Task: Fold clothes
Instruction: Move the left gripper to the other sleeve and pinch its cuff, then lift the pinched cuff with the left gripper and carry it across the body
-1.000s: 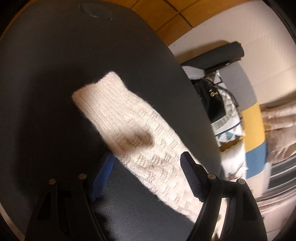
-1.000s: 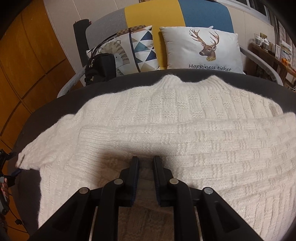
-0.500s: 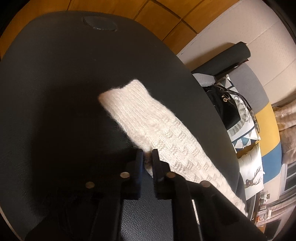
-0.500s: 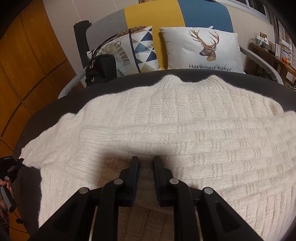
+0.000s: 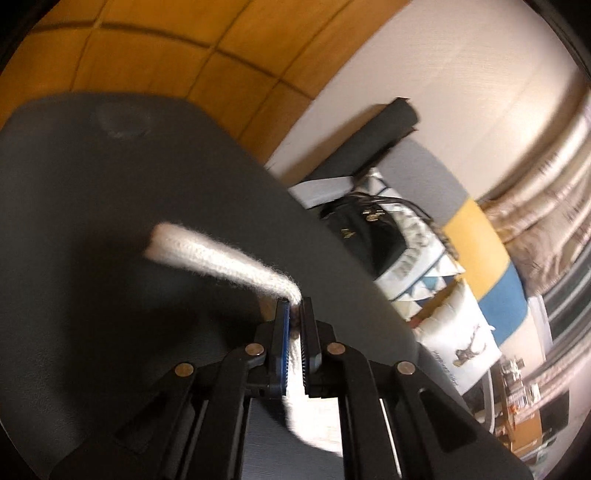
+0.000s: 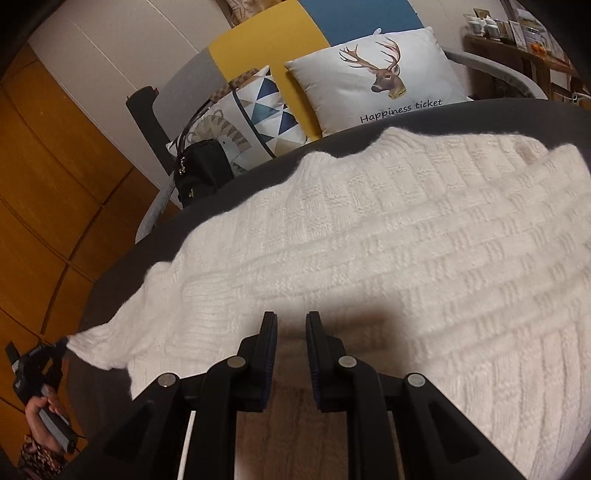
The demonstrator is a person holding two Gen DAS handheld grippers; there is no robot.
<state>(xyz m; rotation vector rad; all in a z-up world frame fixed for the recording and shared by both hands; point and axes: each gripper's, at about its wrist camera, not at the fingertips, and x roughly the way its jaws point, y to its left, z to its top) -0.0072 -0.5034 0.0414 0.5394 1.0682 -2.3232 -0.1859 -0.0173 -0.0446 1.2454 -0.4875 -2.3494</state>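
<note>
A white cable-knit sweater (image 6: 406,240) lies spread on the dark grey round table (image 6: 122,273). My left gripper (image 5: 293,306) is shut on its sleeve (image 5: 221,258). The sleeve hangs off the table, and its cuff end droops to the left over the tabletop (image 5: 92,221). In the right wrist view that sleeve tip (image 6: 79,341) is stretched toward the left gripper (image 6: 61,349), which a hand (image 6: 40,402) holds. My right gripper (image 6: 291,317) sits low over the sweater's near edge. Its jaws stand a narrow gap apart, with knit fabric pinched between them.
Behind the table stands a sofa (image 6: 255,48) with a deer cushion (image 6: 380,81), a triangle-pattern cushion (image 6: 266,110) and a black bag (image 6: 203,170). Orange wood panels (image 6: 44,177) line the left wall. A shelf with small items (image 6: 517,29) is at the far right.
The left jaws closed on the sleeve, then lifted it off the table so it now hangs. The right gripper kept its grip and rolled a little, tilting its view.
</note>
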